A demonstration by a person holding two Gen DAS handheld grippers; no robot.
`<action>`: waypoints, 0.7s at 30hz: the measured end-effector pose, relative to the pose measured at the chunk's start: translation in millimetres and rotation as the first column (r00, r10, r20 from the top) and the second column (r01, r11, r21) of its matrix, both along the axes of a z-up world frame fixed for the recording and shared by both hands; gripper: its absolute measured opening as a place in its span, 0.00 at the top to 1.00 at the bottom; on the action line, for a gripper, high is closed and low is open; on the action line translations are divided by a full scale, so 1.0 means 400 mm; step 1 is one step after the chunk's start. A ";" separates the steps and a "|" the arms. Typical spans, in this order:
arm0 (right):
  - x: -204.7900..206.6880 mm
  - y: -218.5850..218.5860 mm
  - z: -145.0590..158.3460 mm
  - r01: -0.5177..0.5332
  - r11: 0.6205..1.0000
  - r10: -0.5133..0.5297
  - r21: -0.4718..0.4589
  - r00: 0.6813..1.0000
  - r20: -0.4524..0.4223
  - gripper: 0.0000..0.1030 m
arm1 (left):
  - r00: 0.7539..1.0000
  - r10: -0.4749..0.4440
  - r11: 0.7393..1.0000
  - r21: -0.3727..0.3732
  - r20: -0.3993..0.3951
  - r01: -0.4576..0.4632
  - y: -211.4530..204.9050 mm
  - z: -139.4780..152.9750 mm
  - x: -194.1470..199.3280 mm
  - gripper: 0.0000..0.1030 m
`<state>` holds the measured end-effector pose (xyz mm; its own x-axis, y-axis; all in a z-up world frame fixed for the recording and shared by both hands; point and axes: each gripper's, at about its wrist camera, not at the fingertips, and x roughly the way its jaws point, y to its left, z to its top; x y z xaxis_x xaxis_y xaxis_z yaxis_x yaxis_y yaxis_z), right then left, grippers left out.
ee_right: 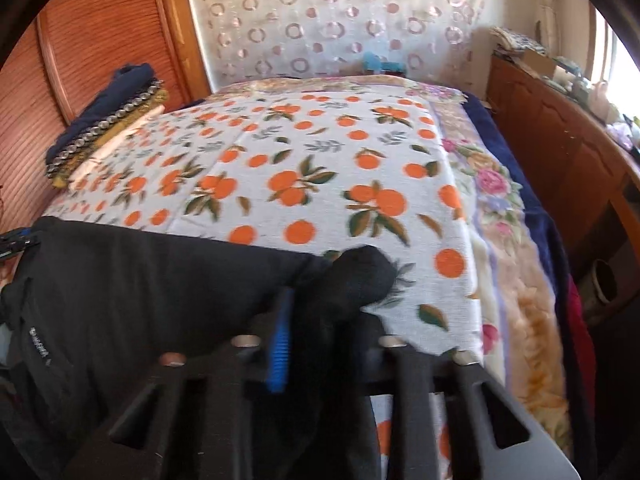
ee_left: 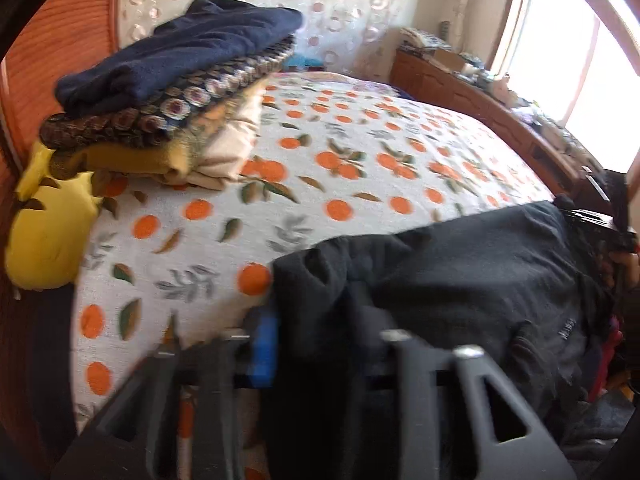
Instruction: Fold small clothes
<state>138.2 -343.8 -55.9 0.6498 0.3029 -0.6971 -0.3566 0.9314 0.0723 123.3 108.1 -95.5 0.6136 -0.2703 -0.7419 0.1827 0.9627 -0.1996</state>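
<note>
L gripper (ee_left: 320,344) clamps the near-left corner of a black garment (ee_left: 460,272); cloth bunches up btwn its fingers and hides most of the gap, w/ one blue pad (ee_left: 262,350) showing just left of the fabric. R gripper (ee_right: 326,344) is likewise clamped on the garment's opposite corner, a rolled black wad poking out ahead of its fingers, blue pad (ee_right: 279,348) pressed against the cloth on the left side. The garment stretches btwn the two grippers, spanning the near edge of the bed; small pale label visible on it in both views, text too blurred to read.

Ahead of both grippers lies the orange-print blanket (ee_right: 304,168), white w/ oranges and leaves. Far ahead-left of the L gripper sits a stack of folded clothes (ee_left: 172,92): navy piece on top, patterned one under it, mustard and cream at the bottom. Just left of and below the stack, a yellow pillow (ee_left: 48,232). To the right of the R gripper a floral blanket (ee_right: 500,208) shows beyond the orange-print one, then a wooden dresser (ee_right: 560,152) w/ clutter on top. Left-wrist view is motion-blurred.
</note>
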 end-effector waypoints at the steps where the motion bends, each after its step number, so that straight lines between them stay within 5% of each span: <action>1: -0.007 0.004 0.000 -0.007 1.000 0.007 0.005 1.000 0.005 0.89 | 1.000 -0.002 1.000 0.000 0.001 0.002 -0.006 0.003 -0.005 0.83; 5: -0.066 0.000 0.021 -0.027 0.999 0.025 0.035 0.998 0.052 0.90 | 0.997 -0.032 0.999 -0.016 0.067 0.033 -0.027 0.066 -0.055 0.86; 11: -0.225 -0.051 0.195 -0.038 0.995 0.015 0.095 0.973 0.231 0.91 | 0.965 -0.098 0.995 -0.009 0.242 0.103 -0.071 0.268 -0.187 0.86; 21: -0.452 -0.126 0.559 -0.054 0.998 0.024 0.042 0.849 0.527 0.91 | 0.840 -0.142 0.989 0.034 0.523 0.146 -0.084 0.617 -0.326 0.87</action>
